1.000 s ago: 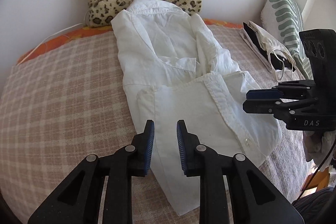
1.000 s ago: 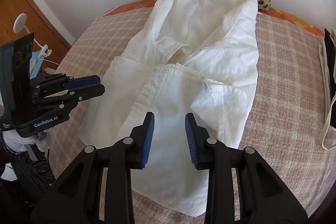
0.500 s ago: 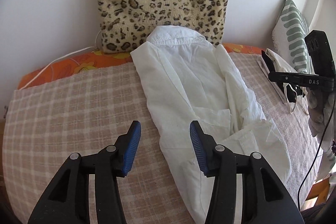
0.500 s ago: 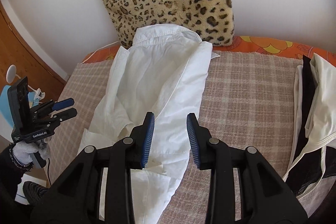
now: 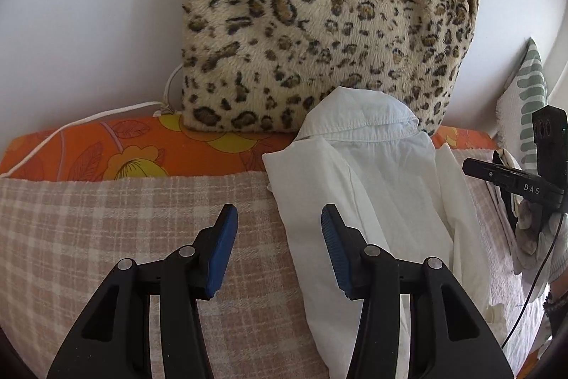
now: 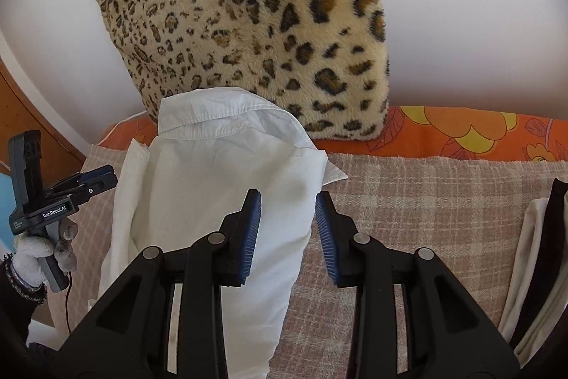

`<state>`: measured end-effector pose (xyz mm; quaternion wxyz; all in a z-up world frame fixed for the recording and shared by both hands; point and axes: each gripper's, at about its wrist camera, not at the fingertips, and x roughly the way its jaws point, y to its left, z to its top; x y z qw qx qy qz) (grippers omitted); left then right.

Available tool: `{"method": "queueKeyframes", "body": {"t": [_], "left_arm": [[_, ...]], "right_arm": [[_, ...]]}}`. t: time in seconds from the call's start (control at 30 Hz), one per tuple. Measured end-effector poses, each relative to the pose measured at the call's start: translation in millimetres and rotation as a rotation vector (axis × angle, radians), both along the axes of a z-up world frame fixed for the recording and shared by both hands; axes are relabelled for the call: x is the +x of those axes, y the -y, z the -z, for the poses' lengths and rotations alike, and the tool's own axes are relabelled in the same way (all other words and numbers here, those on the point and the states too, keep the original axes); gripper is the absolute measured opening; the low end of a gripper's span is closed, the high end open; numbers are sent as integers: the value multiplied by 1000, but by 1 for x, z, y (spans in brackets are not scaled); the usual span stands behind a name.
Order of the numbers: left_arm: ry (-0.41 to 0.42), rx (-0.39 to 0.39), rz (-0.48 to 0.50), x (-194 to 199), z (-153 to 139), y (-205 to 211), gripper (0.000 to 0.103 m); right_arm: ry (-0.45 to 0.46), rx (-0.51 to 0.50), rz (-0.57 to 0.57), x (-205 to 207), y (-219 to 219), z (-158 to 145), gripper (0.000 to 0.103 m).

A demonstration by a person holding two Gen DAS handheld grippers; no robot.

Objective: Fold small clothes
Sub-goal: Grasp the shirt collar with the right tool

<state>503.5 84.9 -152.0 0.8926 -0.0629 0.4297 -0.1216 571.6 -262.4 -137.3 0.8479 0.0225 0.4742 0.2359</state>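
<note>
Hovering with jaws parted and empty, the left tongs and right tongs flank the white shirt, which lies lengthwise on the checked bed cover, collar far against the leopard cushion. Judging by this, the shoulders are next to be gripped. Both hands pitch steeply downward.

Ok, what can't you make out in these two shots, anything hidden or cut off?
- Shirt lower half: in both wrist views, covered by the claw arms and cut off by the bottom edge, so how far it is folded is unclear.
- Clothes at the right: right wrist view, cut by the edge; what kind they are cannot be told.
- Cushion top: cut off in both views.
- Cable ends: left wrist view, one end goes behind the cushion, the other off frame.
</note>
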Motion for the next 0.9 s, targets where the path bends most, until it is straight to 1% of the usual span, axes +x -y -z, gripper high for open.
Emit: {"method": "queueKeyframes", "body": {"t": [0.1, 0.2, 0.27, 0.33, 0.37, 0.43, 0.5, 0.53, 0.57, 0.6, 0.67, 0.73, 0.77, 0.83, 0.9], "left_arm": [[3, 43, 7, 17, 8, 11, 48], [-2, 105, 18, 28, 20, 24, 48], [-13, 153, 35, 33, 30, 33, 48], [-29, 177, 46, 36, 36, 39, 48], [-26, 171, 46, 36, 35, 38, 48], [-16, 129, 44, 34, 29, 29, 48], [-7, 72, 28, 34, 21, 13, 48], [-3, 43, 16, 33, 17, 2, 53], [-1, 19, 0, 34, 15, -7, 55], [-4, -4, -12, 36, 14, -14, 55], [-29, -59, -18, 42, 16, -27, 55], [-69, -109, 4, 48, 22, -32, 55], [-84, -121, 13, 50, 25, -32, 55], [-98, -122, 20, 53, 30, -31, 55], [-92, -115, 25, 51, 33, -28, 55]], "right_arm": [[17, -101, -42, 7, -27, 13, 34], [8, -179, -77, 9, -48, 30, 34], [17, -249, -99, 7, -60, 39, 34], [32, -283, -117, 6, -65, 41, 34], [33, -279, -124, 6, -64, 39, 34], [38, -226, -124, 6, -54, 29, 34], [39, -138, -99, 7, -31, 18, 34], [26, -82, -81, 10, -19, 13, 36], [7, -31, -63, 13, -7, 11, 43], [-10, 10, -43, 17, 3, 10, 47], [-60, 73, -24, 25, 17, 15, 48], [-103, 101, -10, 33, 24, 22, 48], [-114, 108, -4, 34, 25, 26, 48], [-136, 134, -3, 38, 25, 33, 48], [-145, 146, -9, 34, 24, 37, 48]]}}
